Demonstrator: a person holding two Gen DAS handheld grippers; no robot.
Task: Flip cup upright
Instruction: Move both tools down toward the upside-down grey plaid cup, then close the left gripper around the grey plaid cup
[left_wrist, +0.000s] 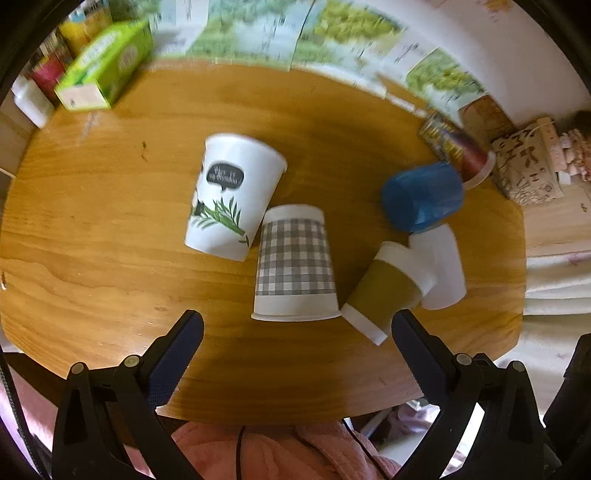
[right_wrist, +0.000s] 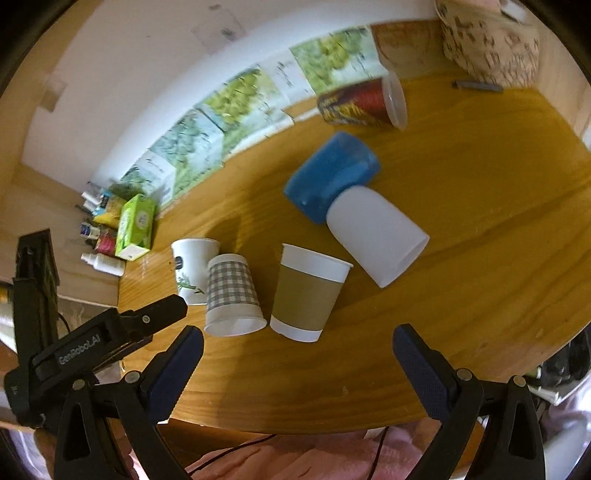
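Several cups stand or lie on a round wooden table. A grey checked cup stands upside down, rim on the table. A white leaf-print cup and a brown-sleeved cup stand upright beside it. A blue cup, a plain white cup and a red patterned cup lie on their sides. My left gripper is open just short of the checked cup. My right gripper is open in front of the brown-sleeved cup.
A green box and small bottles sit at the table's far left. Leaf-print papers line the wall. A patterned bag lies at the right. The left gripper body shows in the right wrist view.
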